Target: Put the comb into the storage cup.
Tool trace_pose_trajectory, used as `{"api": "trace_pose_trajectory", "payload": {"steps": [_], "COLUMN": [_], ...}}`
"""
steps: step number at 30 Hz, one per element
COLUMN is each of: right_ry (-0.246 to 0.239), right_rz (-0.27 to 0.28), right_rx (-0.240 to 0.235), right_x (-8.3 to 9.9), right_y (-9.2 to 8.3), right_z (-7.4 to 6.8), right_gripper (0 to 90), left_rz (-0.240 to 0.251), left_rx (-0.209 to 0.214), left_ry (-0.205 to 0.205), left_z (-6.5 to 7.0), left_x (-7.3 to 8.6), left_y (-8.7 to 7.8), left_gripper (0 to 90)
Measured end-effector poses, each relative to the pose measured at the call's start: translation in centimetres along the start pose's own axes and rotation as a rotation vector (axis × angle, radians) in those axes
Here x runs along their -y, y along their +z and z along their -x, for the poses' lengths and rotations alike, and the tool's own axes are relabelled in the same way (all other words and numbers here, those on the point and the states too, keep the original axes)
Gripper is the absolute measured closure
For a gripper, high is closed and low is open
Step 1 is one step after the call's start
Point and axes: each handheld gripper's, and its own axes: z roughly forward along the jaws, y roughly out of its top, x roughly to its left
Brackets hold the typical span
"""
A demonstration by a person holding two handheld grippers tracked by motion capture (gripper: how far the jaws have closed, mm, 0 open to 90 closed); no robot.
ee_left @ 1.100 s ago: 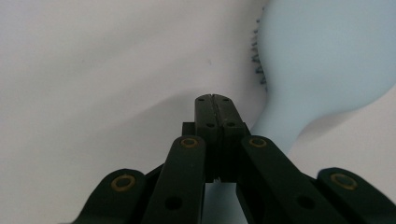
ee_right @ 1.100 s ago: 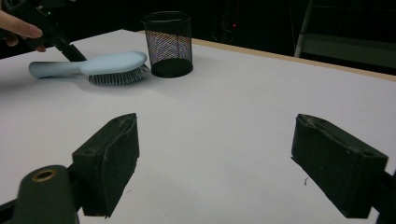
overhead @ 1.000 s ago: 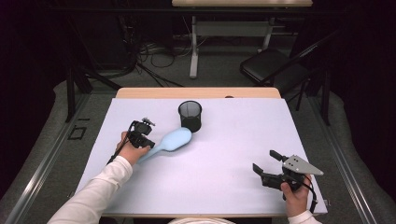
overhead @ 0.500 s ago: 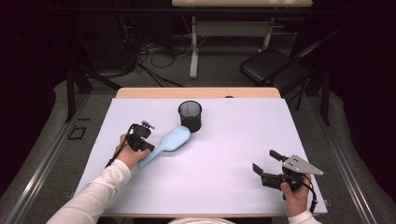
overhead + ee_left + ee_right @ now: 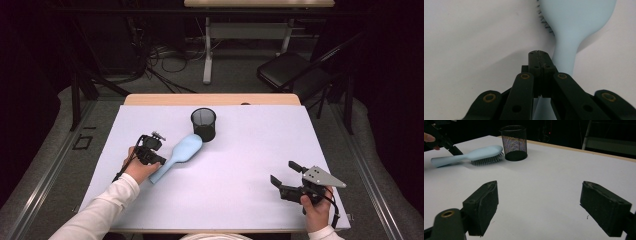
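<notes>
A light blue hairbrush (image 5: pixel 182 150) lies bristles down on the white table (image 5: pixel 250 145), its head close to a black mesh cup (image 5: pixel 203 124). My left gripper (image 5: pixel 159 161) is shut, with its jaws pressed together right over the brush handle (image 5: pixel 567 57). The handle runs beneath the jaws, not between them. From the right gripper view, the left gripper (image 5: pixel 454 150) meets the handle of the hairbrush (image 5: pixel 481 153) near the mesh cup (image 5: pixel 514 142). My right gripper (image 5: pixel 284 172) hovers open at the near right, with nothing between its jaws (image 5: pixel 539 202).
The table's wooden far edge (image 5: pixel 212 99) lies behind the cup. A black chair (image 5: pixel 292 70) and a desk leg with cables stand on the floor beyond. Bare white tabletop stretches between the two grippers.
The left gripper has drawn slightly nearer to the person, and the brush handle has swung a little the same way. The right gripper has stayed still.
</notes>
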Motion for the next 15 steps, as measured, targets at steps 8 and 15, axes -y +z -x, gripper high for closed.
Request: {"api": "trace_pose_trajectory", "payload": {"steps": [8, 15], "right_ry": [-0.001, 0.0], "right_rz": [-0.003, -0.006], "right_rx": [-0.001, 0.0], "right_x": [0.01, 0.02], "right_y": [0.13, 0.06], "right_z": [-0.09, -0.01], "right_gripper": [14.5, 14.6], "left_rz": [0.006, 0.02], "left_rx": [-0.004, -0.011], "left_ry": [-0.001, -0.009], "left_z": [-0.06, -0.33], "left_x": [-0.06, -0.12], "left_y": [0.05, -0.28], "left_gripper": [88.1, 84.5]}}
